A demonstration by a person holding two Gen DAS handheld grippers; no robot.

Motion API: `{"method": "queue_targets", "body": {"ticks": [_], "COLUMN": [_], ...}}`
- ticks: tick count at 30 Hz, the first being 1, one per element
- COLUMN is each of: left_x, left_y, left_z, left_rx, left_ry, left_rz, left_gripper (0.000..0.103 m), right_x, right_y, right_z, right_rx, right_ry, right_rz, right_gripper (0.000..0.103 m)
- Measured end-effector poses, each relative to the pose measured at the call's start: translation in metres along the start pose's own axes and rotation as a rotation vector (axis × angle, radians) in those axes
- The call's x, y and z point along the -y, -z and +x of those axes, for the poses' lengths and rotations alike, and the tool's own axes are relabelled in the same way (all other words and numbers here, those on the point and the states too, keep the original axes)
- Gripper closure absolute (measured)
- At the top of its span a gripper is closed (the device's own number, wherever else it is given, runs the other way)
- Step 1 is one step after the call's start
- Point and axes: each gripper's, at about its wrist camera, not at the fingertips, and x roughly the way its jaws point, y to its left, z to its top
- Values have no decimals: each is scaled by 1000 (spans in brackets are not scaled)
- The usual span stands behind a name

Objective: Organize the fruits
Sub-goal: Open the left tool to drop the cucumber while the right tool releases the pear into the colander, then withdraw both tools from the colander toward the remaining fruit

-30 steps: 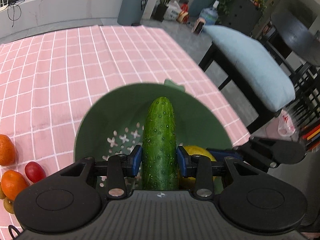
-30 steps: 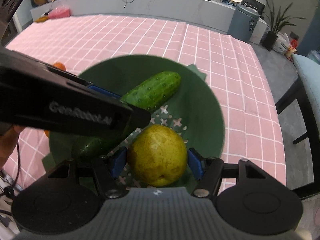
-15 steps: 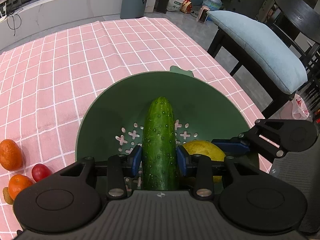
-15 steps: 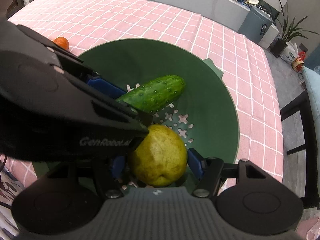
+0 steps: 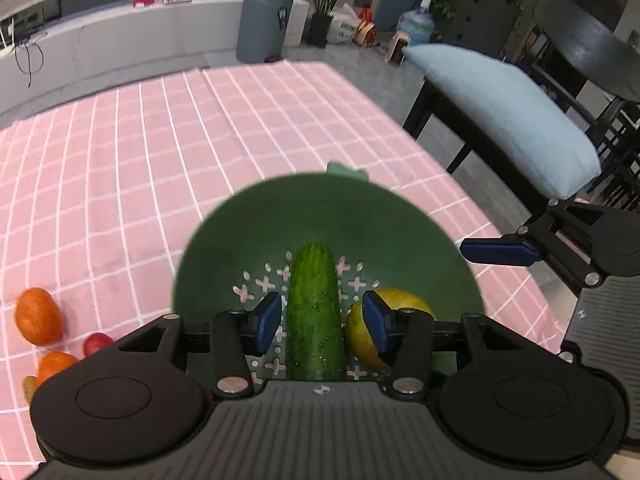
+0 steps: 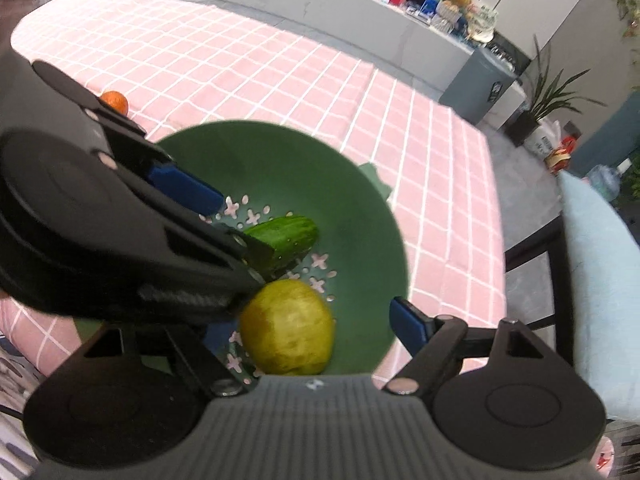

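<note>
A green perforated bowl (image 5: 320, 208) stands on the pink checked cloth near the table's right edge. A cucumber (image 5: 316, 320) lies on its floor. My left gripper (image 5: 320, 320) straddles it, jaws opening, and both blue pads stand clear of the skin. Beside the cucumber rests a yellow pear (image 5: 400, 304). In the right wrist view the pear (image 6: 288, 328) lies between the opening jaws of my right gripper (image 6: 312, 332). The right pad is well off the fruit and the left pad is hidden behind the left gripper's body (image 6: 100, 232). The cucumber (image 6: 288, 236) shows just past that body.
Two oranges (image 5: 38, 316) (image 5: 56, 362), a small red fruit (image 5: 96, 343) and a brownish one (image 5: 30, 384) lie on the cloth left of the bowl. A chair with a pale blue cushion (image 5: 508, 112) stands past the table's right edge. Bare cloth (image 5: 160, 140) stretches beyond the bowl.
Both grippers let go: the left jaws widened off the cucumber, the right jaws off the pear. Both fruits now lie in the bowl and both grippers have risen a little.
</note>
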Motion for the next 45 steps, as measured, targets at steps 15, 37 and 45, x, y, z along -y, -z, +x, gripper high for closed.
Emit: {"method": "queue_targets", "body": {"ticks": [15,37,45], "left_x": [-8,-112,-134], "left_y": [19,94,111], "left_z": [-97,-116,-100], "left_rx": [179,174,146], "left_ry": [-66,-103,-31], "left_rz": [100,-13,-73], "left_gripper": [43,43,46], "right_x": [-27,-132,-140], "right_y": [13,22,23], "right_z": [-60,-54,-27], "right_rx": [235,308,247], "right_ry": [-15,-135,-143], "right_rz": [322,490,525], "right_gripper": [25,34,49]}}
